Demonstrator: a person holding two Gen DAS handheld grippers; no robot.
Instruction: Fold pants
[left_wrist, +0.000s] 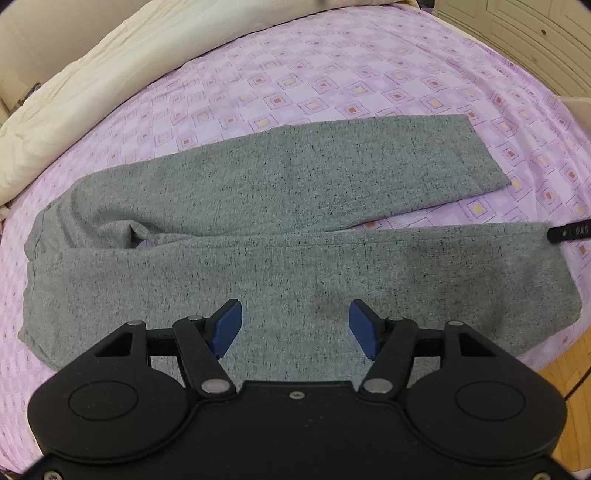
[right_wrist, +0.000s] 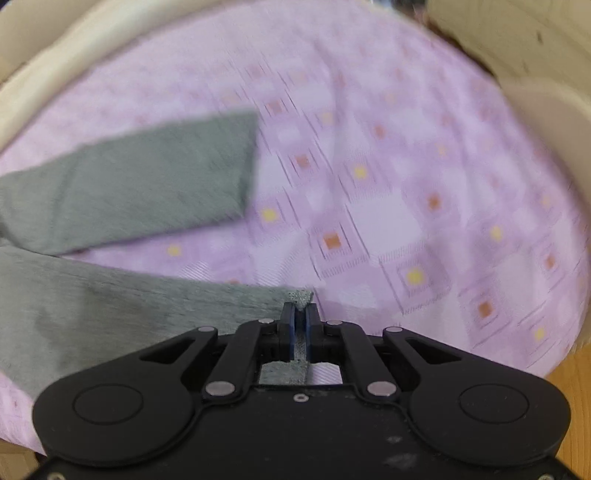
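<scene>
The grey pants (left_wrist: 280, 229) are laid flat on the bed (left_wrist: 332, 74), on its purple patterned sheet, with both legs spread in a shallow V. The long axis is seen to run left to right in the left wrist view, with the waistband (left_wrist: 35, 236) at the left and the leg cuffs at the right. The jaws of the right gripper (right_wrist: 300, 317) are clamped on the corner of the near leg cuff (right_wrist: 301, 297); only a small tuft of fabric is held. The jaws of the left gripper (left_wrist: 295, 328) are set apart above the near leg, with nothing gripped between them. A slip is judged likely if the cuff is pulled sharply, because so little cloth is pinched. If only one layer has been caught, the leg may be opened out instead of carried over. With the waist end unsecured, the whole garment could be dragged and the fold skewed.
</scene>
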